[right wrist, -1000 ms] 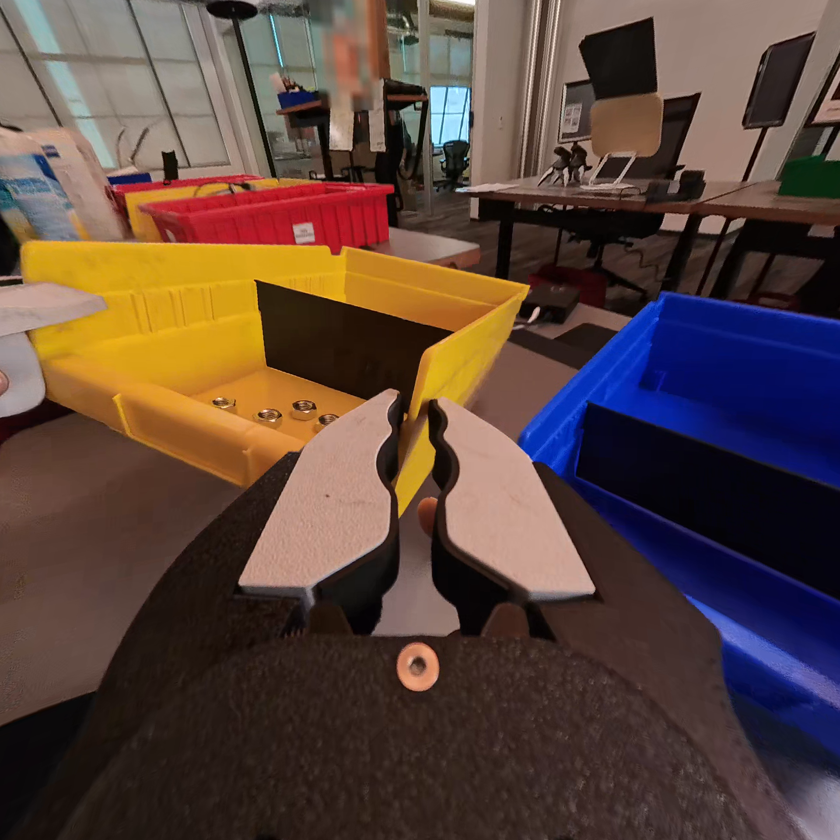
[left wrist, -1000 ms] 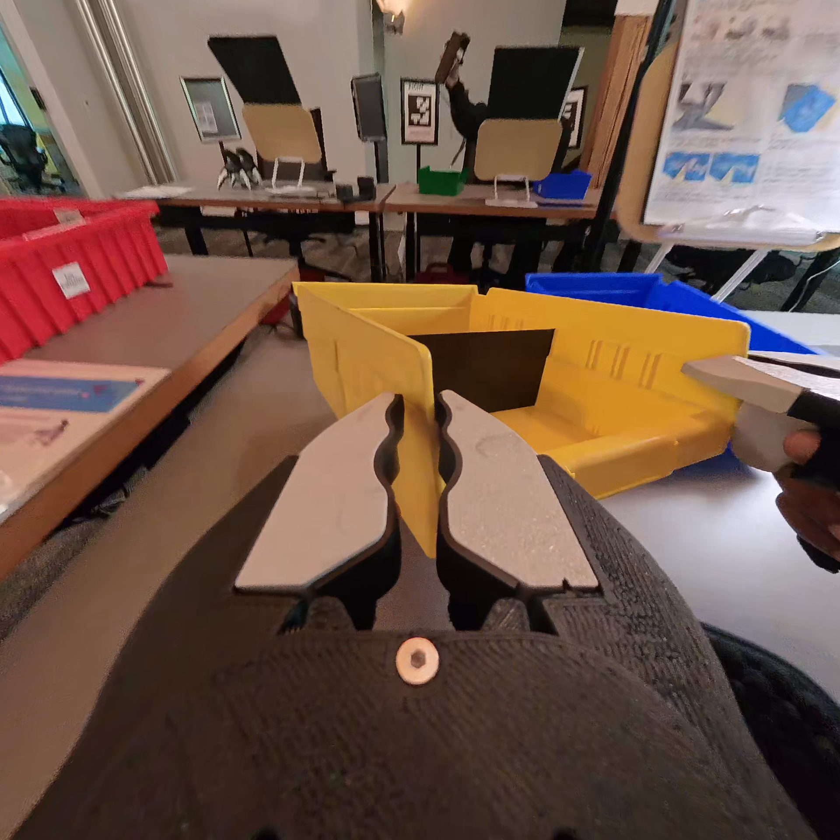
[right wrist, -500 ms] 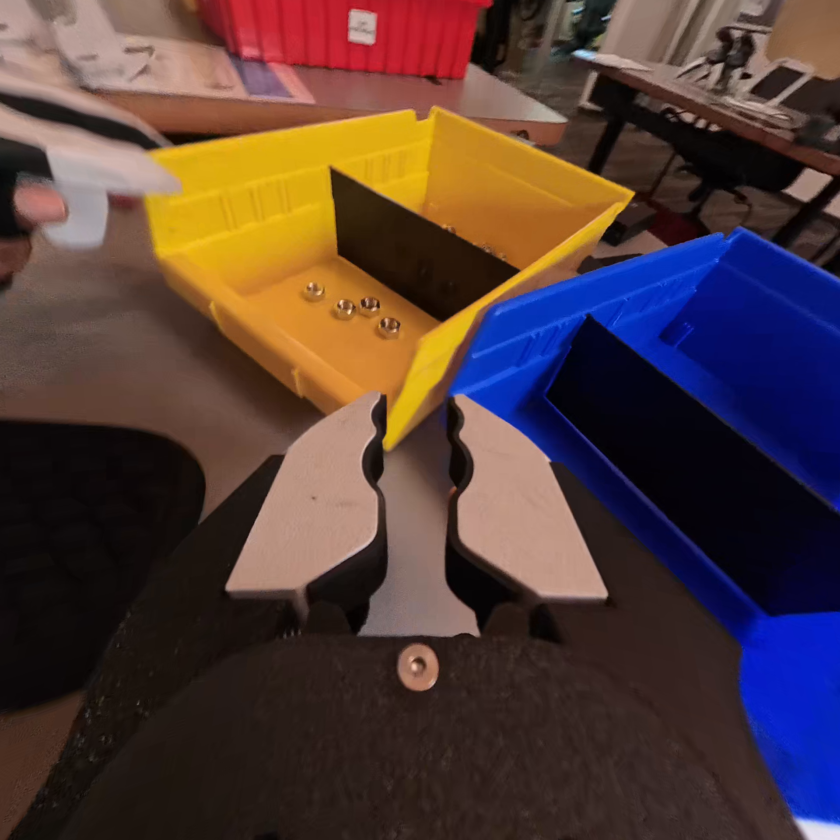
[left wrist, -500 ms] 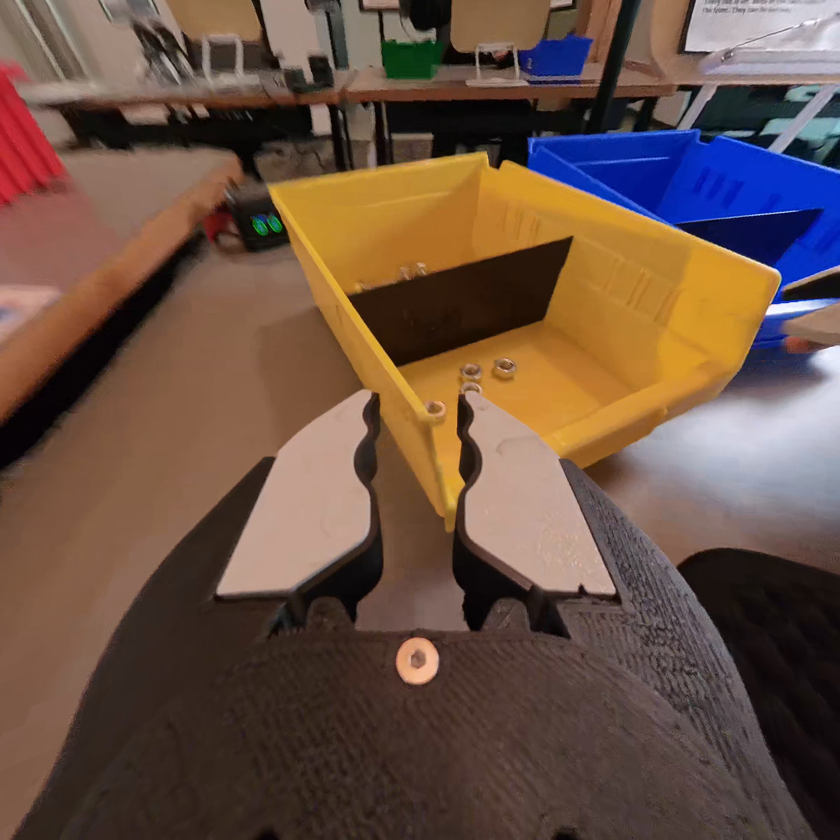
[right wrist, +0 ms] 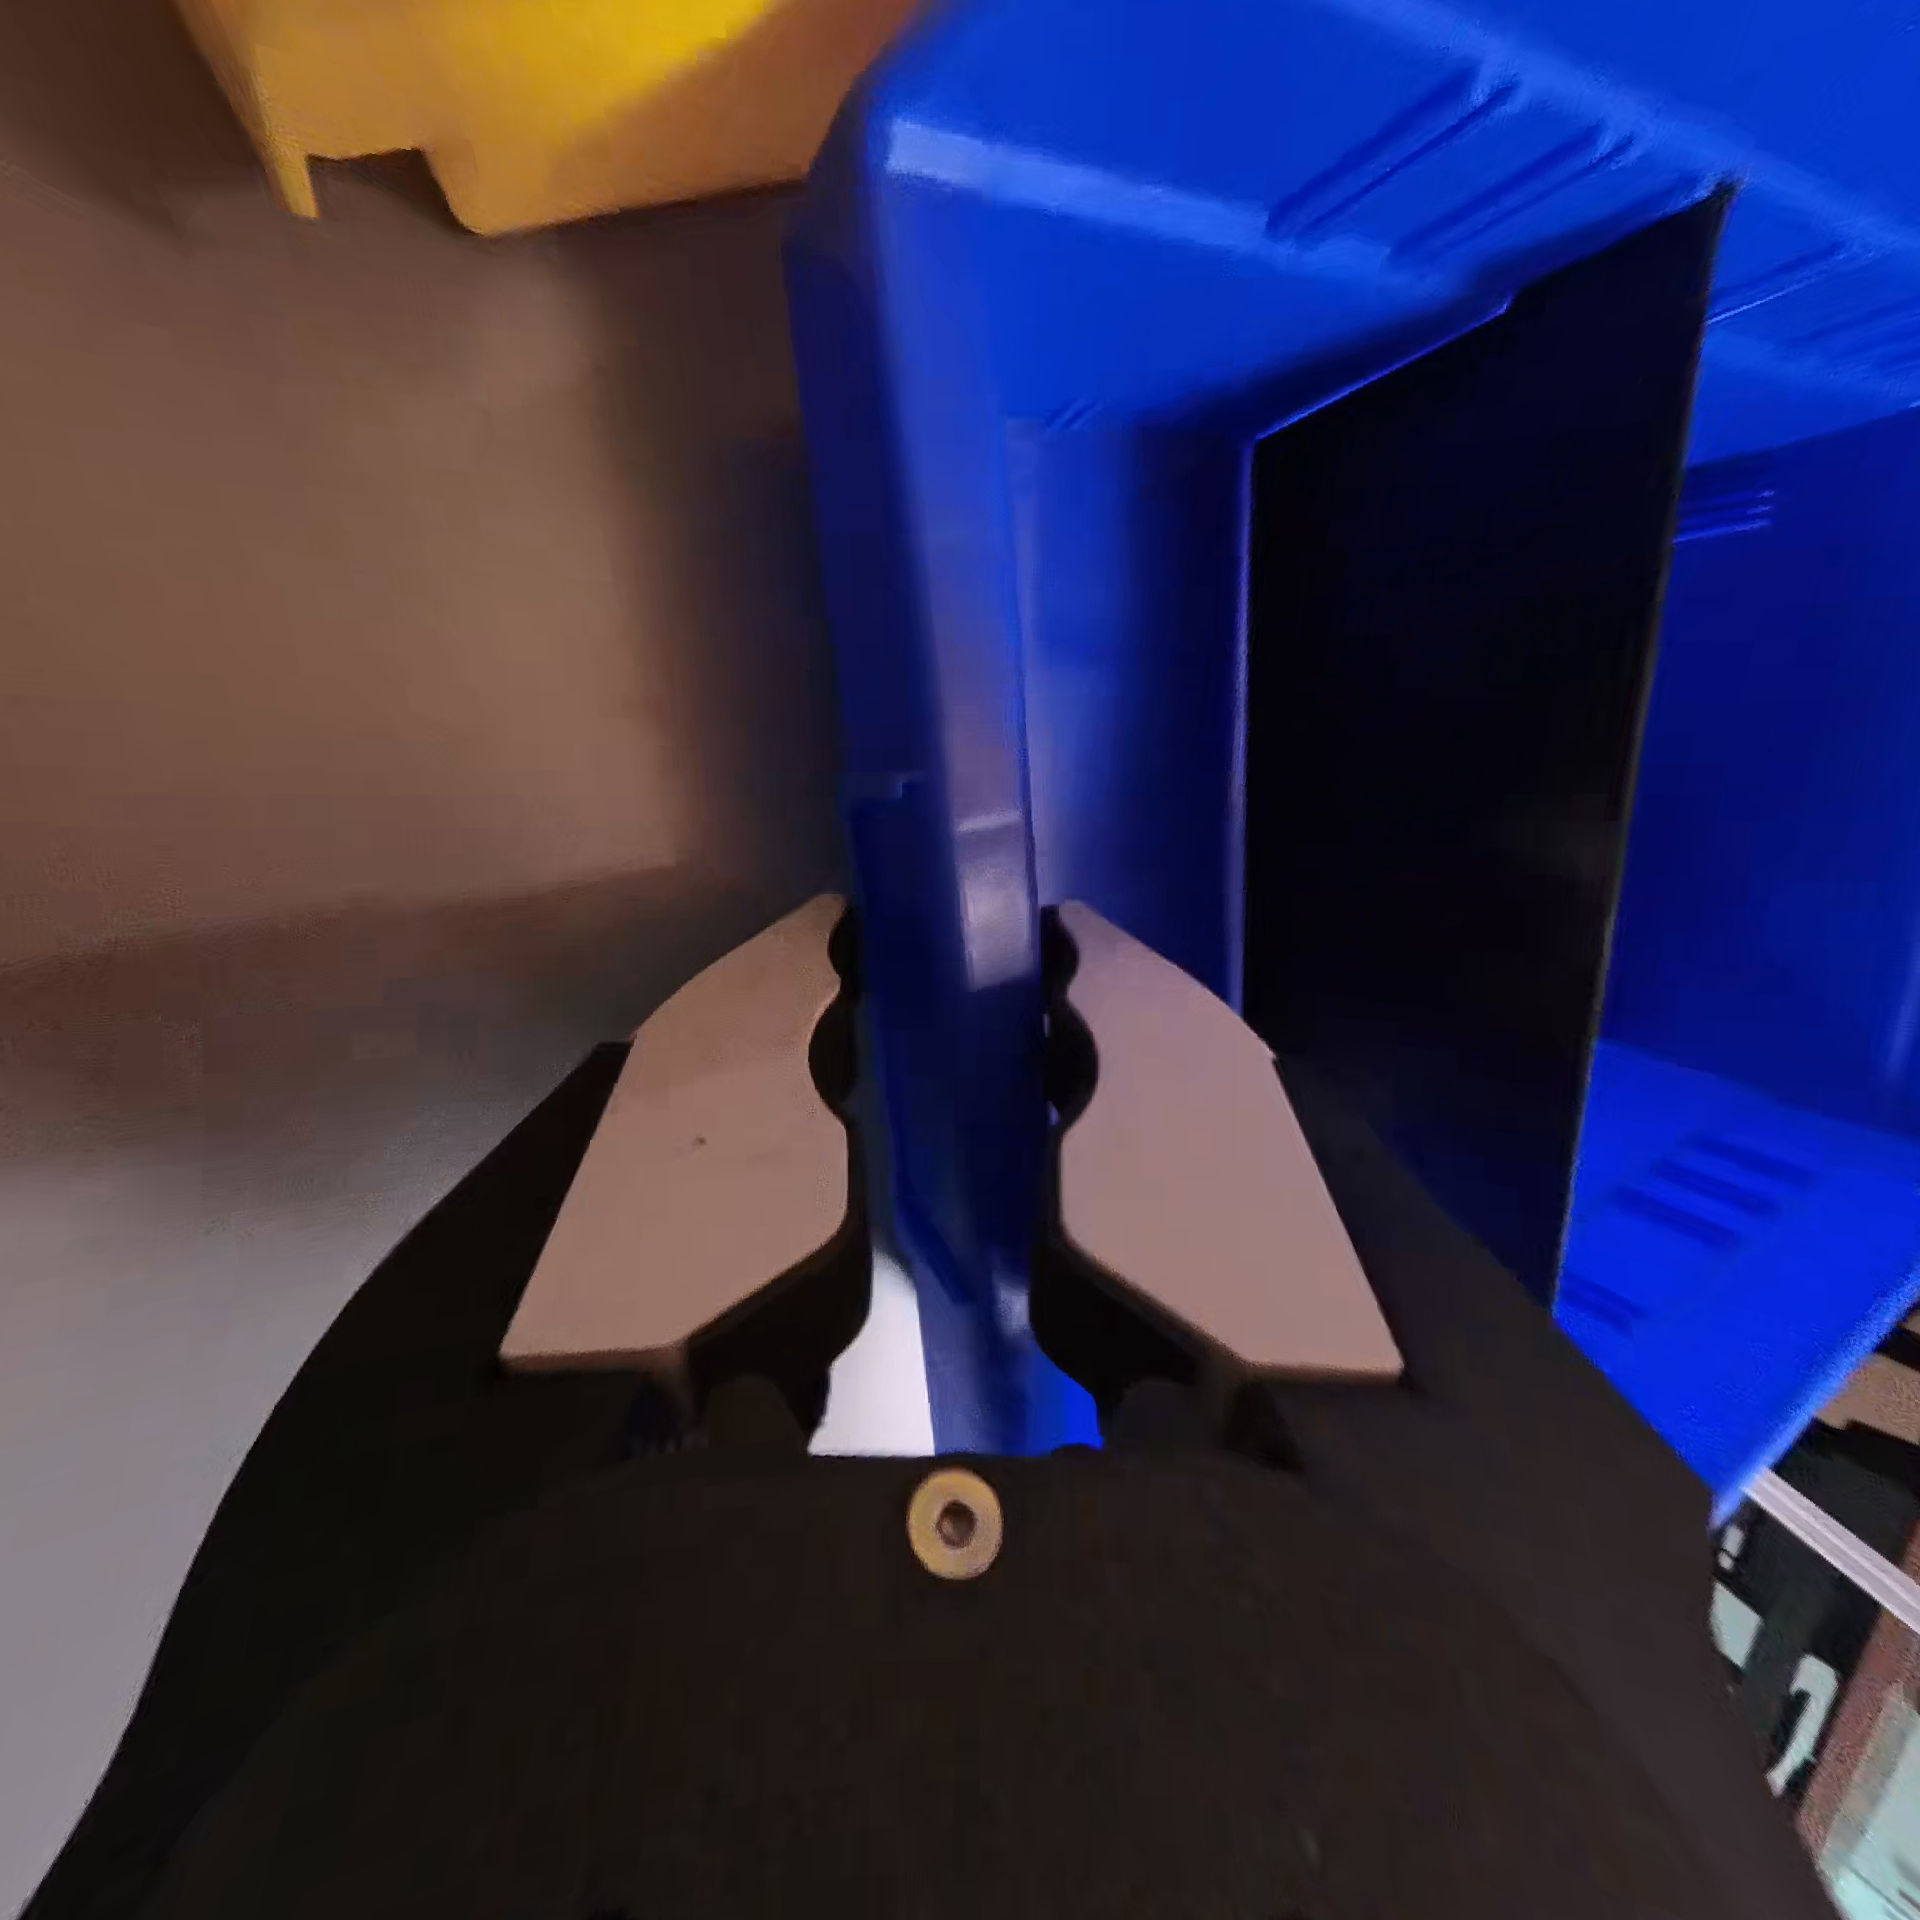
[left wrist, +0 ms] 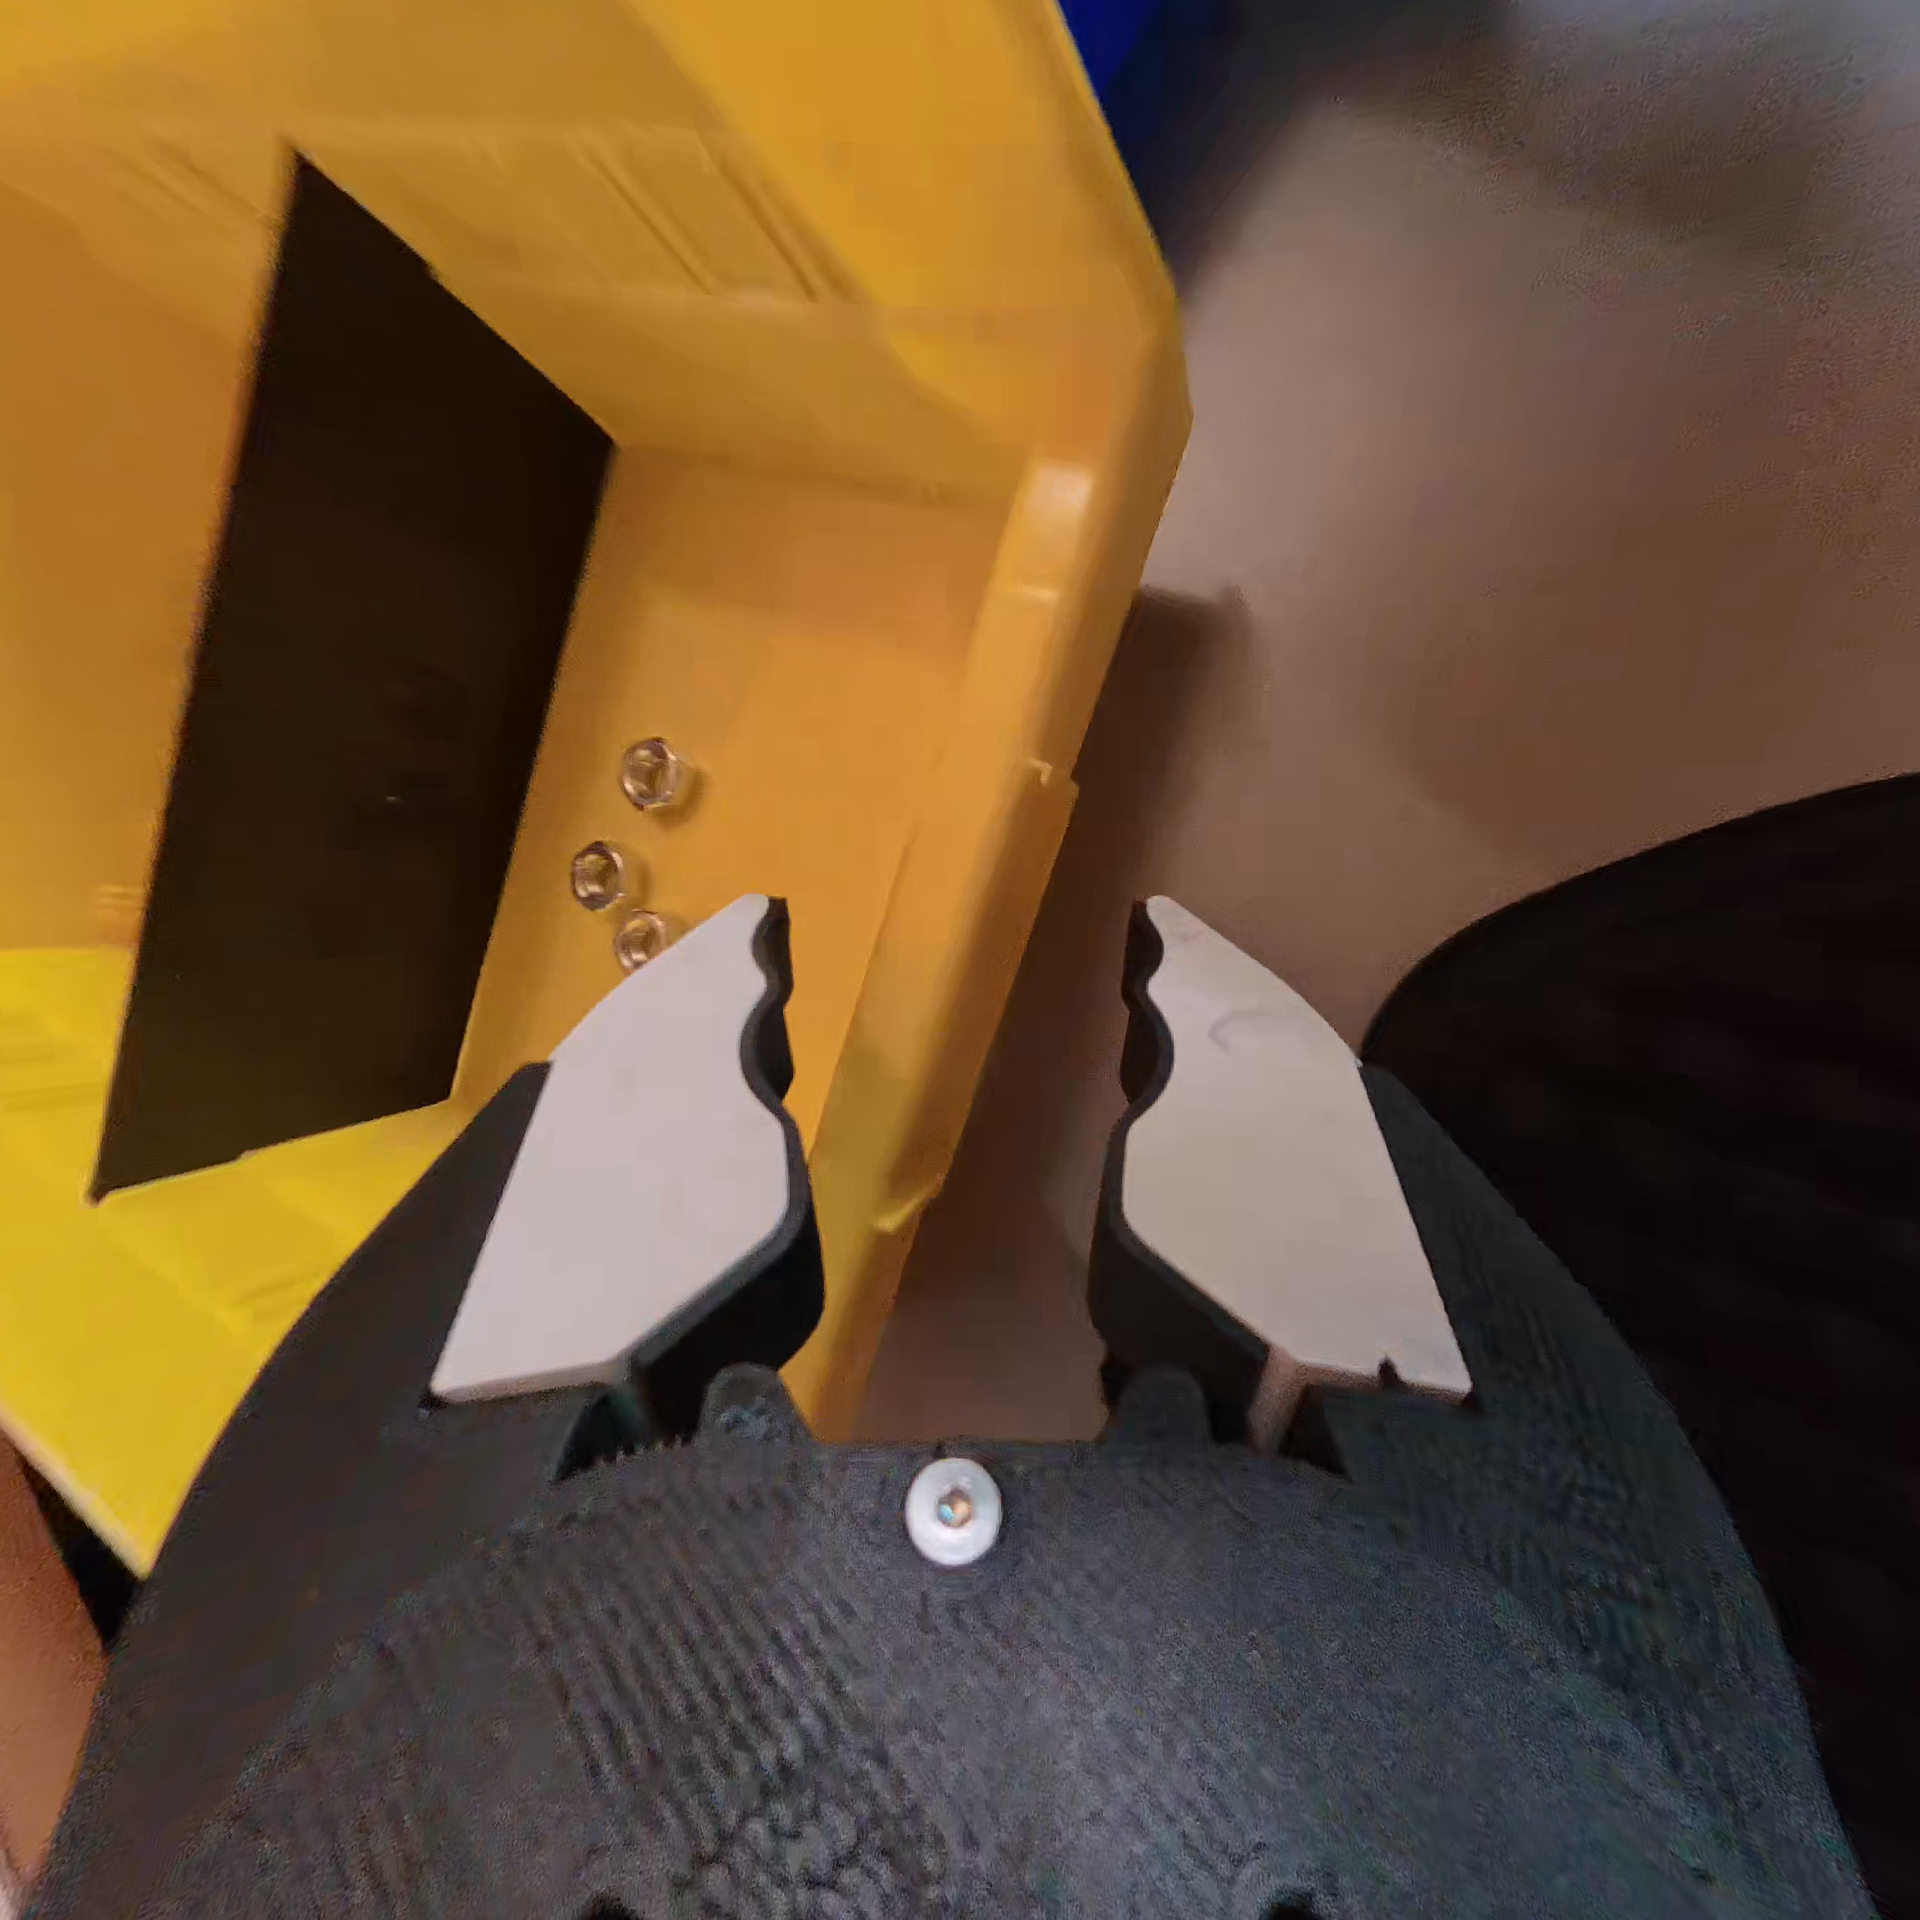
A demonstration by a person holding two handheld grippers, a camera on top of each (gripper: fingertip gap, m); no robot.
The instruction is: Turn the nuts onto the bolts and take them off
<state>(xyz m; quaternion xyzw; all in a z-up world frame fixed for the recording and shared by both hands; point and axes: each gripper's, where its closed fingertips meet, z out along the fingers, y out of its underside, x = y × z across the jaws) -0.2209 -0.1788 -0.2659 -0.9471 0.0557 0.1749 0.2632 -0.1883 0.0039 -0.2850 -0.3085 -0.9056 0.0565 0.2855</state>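
Note:
Three metal nuts (left wrist: 600,873) lie on the floor of a yellow bin (left wrist: 1039,623), next to its black divider (left wrist: 364,727). My left gripper (left wrist: 958,914) is open wide and empty. It points down over the bin's front wall, with the left finger above the nuts and the right finger above the table. My right gripper (right wrist: 945,914) is partly open and empty. It points down over the side wall of a blue bin (right wrist: 1039,312), and the wall shows between its fingers. I see no bolts.
The blue bin has a black divider (right wrist: 1455,727), and what shows of its inside holds nothing. A corner of the yellow bin (right wrist: 571,104) shows at the top left of the right wrist view. The grey table (right wrist: 364,571) lies between the bins. A dark textured body (left wrist: 1662,1143) is at the right of the left wrist view. One gripper's finger ends stand about 20 centimetres off the other's.
Both grippers have tilted downward and moved in over the bins. The left has opened wide above the yellow bin's front wall. The right has opened somewhat and shifted over the blue bin's wall.

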